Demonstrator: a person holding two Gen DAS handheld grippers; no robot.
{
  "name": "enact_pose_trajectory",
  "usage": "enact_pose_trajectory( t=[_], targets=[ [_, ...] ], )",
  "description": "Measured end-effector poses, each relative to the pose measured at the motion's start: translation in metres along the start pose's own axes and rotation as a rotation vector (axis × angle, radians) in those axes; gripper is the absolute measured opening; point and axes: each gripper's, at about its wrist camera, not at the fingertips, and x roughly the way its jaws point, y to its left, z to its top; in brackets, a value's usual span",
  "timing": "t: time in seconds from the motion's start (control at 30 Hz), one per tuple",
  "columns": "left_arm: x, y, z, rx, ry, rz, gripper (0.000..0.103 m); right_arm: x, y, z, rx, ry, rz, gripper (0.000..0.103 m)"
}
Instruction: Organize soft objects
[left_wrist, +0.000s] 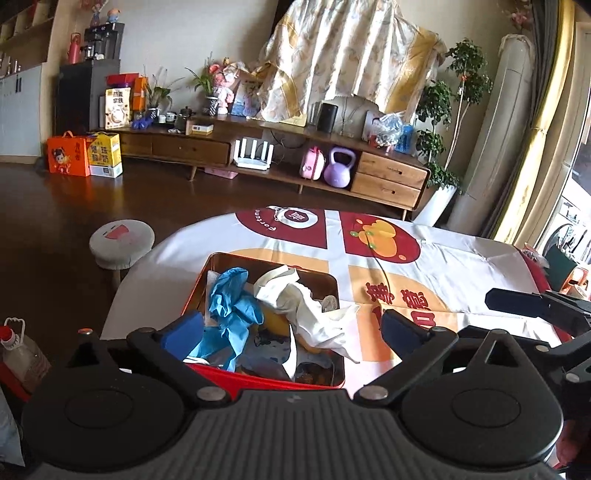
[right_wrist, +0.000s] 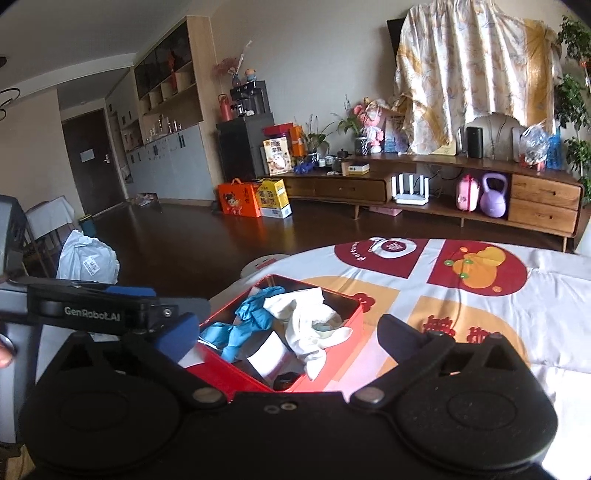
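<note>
Red rectangular metal tin (left_wrist: 334, 382) sitting on printed-cloth tabletop (left_wrist: 461, 254), holding crumpled blue glove (left_wrist: 231, 314) beside white cloth (left_wrist: 314, 314), cloth's long axis trailing over the near rim. Left hand-held gripper (left_wrist: 291, 328) hanging spread and empty straight before it, nearer; right hand-held gripper (right_wrist: 286, 332) likewise spread, empty, tin lying ahead and slightly leftward.

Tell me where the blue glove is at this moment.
The blue glove lies inside the red tin on the table, on the tin's left side in both wrist views, touching the crumpled white cloth to its right; neither gripper touches it.
</note>
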Motion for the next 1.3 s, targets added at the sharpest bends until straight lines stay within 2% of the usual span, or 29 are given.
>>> enact_pose_trajectory(
  t=[0.13, 0.33, 0.47, 1.3],
  targets=[
    [-0.009, -0.003, -0.005, 0.006, -0.007, 0.016, 0.103, -0.007, -0.005, -0.001, 0.021, -0.019, -0.021, 0.103],
    [-0.024, -0.01, -0.01, 0.011, -0.031, -0.006, 0.103, -0.01, -0.012, -0.002, 0.042, -0.027, -0.045, 0.103],
    [-0.032, -0.016, -0.011, 0.018, -0.044, -0.019, 0.103, -0.011, -0.01, -0.003, 0.035, -0.026, -0.039, 0.103],
    [-0.041, -0.021, -0.014, 0.019, -0.057, 0.018, 0.103, -0.011, -0.005, -0.004, 0.031, -0.025, -0.017, 0.103]
  ],
)
